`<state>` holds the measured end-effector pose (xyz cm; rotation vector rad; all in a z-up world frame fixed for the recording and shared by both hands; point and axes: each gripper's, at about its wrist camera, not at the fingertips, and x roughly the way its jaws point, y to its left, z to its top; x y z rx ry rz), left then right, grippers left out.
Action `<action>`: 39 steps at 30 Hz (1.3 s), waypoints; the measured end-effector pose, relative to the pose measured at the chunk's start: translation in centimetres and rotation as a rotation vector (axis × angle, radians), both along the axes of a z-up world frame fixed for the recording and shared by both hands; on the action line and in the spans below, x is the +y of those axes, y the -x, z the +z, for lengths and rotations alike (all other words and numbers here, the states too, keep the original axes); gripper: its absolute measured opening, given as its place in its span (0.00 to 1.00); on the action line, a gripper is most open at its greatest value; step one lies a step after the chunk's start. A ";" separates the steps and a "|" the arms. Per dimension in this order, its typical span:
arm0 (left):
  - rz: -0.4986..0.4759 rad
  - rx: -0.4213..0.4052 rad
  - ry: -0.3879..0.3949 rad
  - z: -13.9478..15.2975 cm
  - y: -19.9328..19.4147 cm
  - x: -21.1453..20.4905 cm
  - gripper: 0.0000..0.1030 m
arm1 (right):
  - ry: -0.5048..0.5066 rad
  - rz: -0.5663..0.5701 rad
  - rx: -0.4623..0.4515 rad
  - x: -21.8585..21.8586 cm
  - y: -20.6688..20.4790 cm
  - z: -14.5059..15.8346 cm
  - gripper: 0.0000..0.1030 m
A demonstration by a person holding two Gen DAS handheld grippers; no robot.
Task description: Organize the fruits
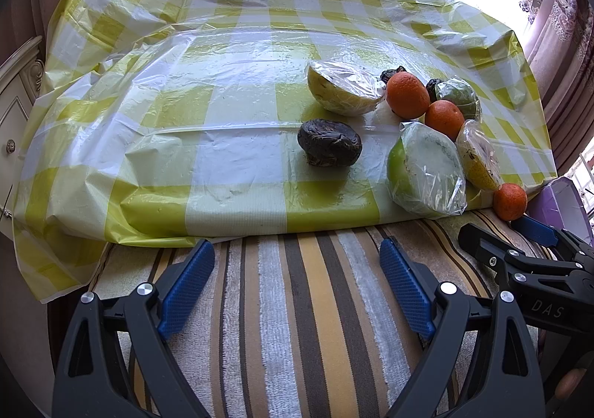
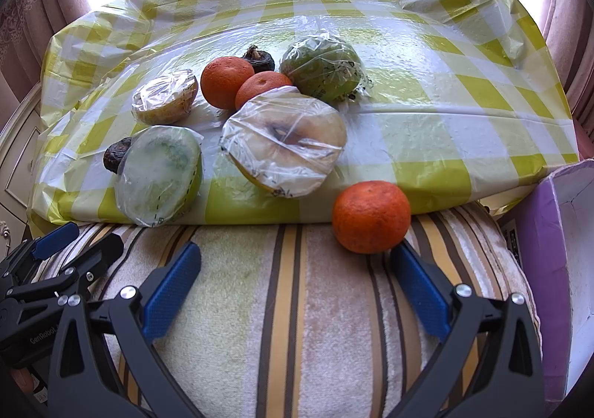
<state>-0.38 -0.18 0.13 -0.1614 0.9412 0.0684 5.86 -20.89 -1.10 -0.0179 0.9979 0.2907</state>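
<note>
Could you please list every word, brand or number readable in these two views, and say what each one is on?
"DAS": black body of the right gripper, left wrist view.
"GenRobot": black body of the left gripper, right wrist view; letters after it cut off.
Dark print on the clear plastic wrap of the cut yellow fruit: too small to read.

Three oranges, four wrapped fruit halves (cling film), three dark shrivelled fruits.

Glossy, crinkled yellow-checked plastic sheet; matt, nubby striped terry towel. At its 11 o'clock, clear cling film on halved green fruit. Wrinkled matt dark fruit.
</note>
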 end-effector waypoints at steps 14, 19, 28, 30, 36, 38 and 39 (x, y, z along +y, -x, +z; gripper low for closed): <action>0.000 -0.001 0.000 0.0 0.0 0.0 0.85 | 0.000 0.000 0.000 0.0 0.1 0.0 0.99; 0.000 -0.001 0.000 0.0 0.0 0.0 0.85 | 0.000 0.000 0.000 0.0 0.1 0.0 0.99; 0.002 -0.017 -0.012 0.2 0.1 -0.2 0.83 | -0.003 0.001 0.013 0.0 0.1 0.1 0.99; 0.000 -0.037 -0.027 0.7 0.3 -0.5 0.82 | -0.020 0.005 0.029 -0.3 -0.1 0.3 0.99; -0.014 -0.086 -0.018 2.0 0.2 -0.6 0.72 | -0.073 0.039 0.061 -1.1 -0.2 0.8 0.99; -0.014 -0.109 -0.008 2.6 0.1 -0.3 0.71 | -0.064 0.055 0.083 -1.0 -0.5 0.9 0.99; -0.012 -0.118 -0.006 2.9 -0.2 -0.1 0.70 | -0.070 0.061 0.091 -1.0 -0.6 1.0 0.99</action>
